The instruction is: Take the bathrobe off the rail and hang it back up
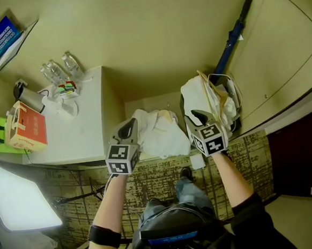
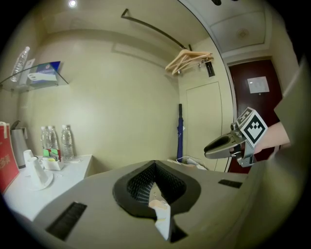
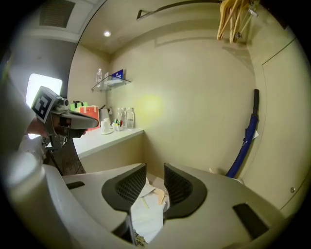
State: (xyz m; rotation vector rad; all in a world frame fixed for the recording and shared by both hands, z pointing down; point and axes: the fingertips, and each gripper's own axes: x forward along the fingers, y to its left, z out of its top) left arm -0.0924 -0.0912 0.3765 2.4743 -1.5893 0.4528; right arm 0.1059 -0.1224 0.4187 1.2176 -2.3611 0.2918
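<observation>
Head view, looking steeply down: a person holds two grippers out in front, side by side and a little apart. The left gripper and the right gripper both point forward and slightly down over a crumpled white bathrobe.

The bathrobe is not on the rail. It lies in a heap low down, under and between the two sets of fingertips, with its left edge beneath the left fingers and its right edge close to the right fingers.

Left gripper view: the left fingers are pressed together at their tips. A sliver of white cloth shows through the slit behind the tips. Whether the cloth is pinched or simply lies below cannot be told.

Right gripper view: the right fingers stand apart with a clear gap. White bathrobe cloth shows down through that gap, and the pads do not press on it.

High above and beyond the left fingertips runs the dark rail, with pale wooden hangers on it at its right end.

Beyond the right fingers a blue umbrella leans against the cream wall. To the left of the left fingers is a white counter carrying water bottles and a red box.
</observation>
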